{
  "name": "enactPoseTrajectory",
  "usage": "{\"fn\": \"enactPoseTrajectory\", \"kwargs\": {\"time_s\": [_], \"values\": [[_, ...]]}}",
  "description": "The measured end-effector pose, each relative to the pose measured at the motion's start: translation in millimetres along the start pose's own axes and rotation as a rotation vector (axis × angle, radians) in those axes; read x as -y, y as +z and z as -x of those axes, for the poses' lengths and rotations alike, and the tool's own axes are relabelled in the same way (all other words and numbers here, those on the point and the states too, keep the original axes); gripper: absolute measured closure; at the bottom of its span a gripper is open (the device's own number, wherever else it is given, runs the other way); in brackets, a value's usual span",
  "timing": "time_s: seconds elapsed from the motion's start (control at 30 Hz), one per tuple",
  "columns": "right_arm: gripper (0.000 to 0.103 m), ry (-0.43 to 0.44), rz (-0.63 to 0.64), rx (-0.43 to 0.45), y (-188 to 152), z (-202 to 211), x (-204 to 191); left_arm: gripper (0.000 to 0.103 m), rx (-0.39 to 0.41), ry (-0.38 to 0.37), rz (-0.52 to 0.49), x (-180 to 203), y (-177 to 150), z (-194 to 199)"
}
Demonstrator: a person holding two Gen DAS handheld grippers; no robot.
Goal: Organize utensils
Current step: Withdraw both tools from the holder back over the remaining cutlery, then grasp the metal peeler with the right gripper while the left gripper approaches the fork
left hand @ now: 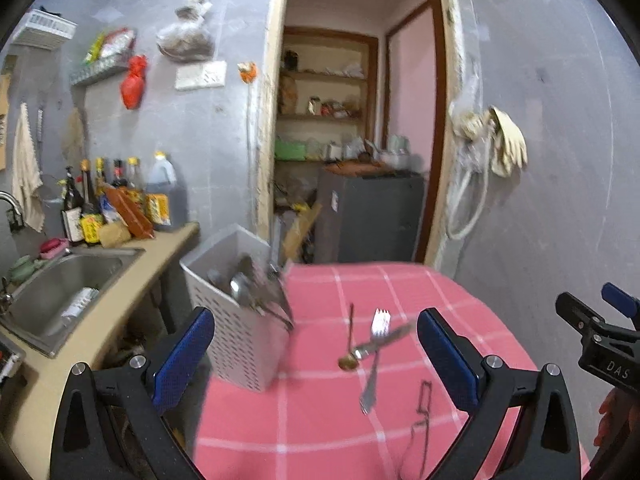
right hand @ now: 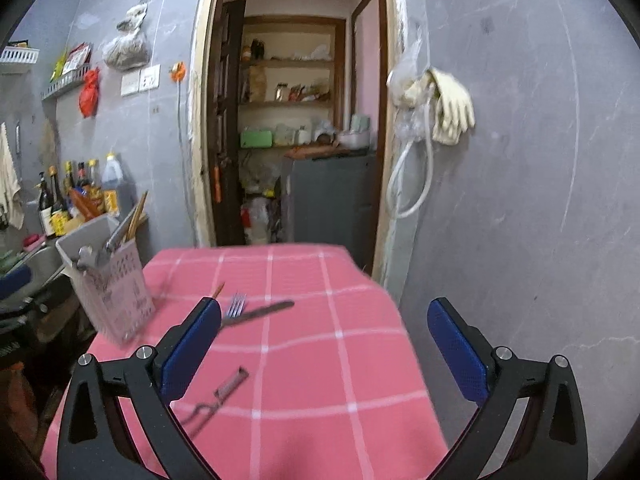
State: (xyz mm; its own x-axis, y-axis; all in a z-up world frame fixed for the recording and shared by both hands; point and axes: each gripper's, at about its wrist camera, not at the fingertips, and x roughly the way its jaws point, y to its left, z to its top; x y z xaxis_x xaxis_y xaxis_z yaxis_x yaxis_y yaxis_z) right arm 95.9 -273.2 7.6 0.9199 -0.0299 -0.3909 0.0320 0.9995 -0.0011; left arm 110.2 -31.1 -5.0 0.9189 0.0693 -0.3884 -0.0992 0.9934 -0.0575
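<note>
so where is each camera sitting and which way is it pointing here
Left wrist: rides on the left gripper, open, looking forward over the pink table at the utensil holder, fork and small spoon; the sink is to its left, and the right gripper shows at the right edge.
Right wrist: rides on the right gripper, open, facing the doorway across the table, its own fingers framing the view.
Shared: table, holder, fork, peeler, doorway.
</note>
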Motion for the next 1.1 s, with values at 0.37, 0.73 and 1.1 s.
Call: {"fn": "enactPoseTrajectory", "kwargs": {"time_s": [0.37,0.73,1.1], "values": [[0.002,0.154,-0.036,-0.187,-47.6,-51.0,8.4,0.001,-0.19,-0.068,-0.04,17.5,-40.6,-54.3],[0.052,0.341,-0.096,-0.399,-77.6,-120.5,-18.7,0.025,-0.349,-0.186,-0.074,19.6,-59.3,-114.4],[0.079,0.428,-0.098,-0.545,-90.5,-158.0,-60.1,0.061,-0.478,-0.301,-0.023,20.5,-68.5,-164.1]]}}
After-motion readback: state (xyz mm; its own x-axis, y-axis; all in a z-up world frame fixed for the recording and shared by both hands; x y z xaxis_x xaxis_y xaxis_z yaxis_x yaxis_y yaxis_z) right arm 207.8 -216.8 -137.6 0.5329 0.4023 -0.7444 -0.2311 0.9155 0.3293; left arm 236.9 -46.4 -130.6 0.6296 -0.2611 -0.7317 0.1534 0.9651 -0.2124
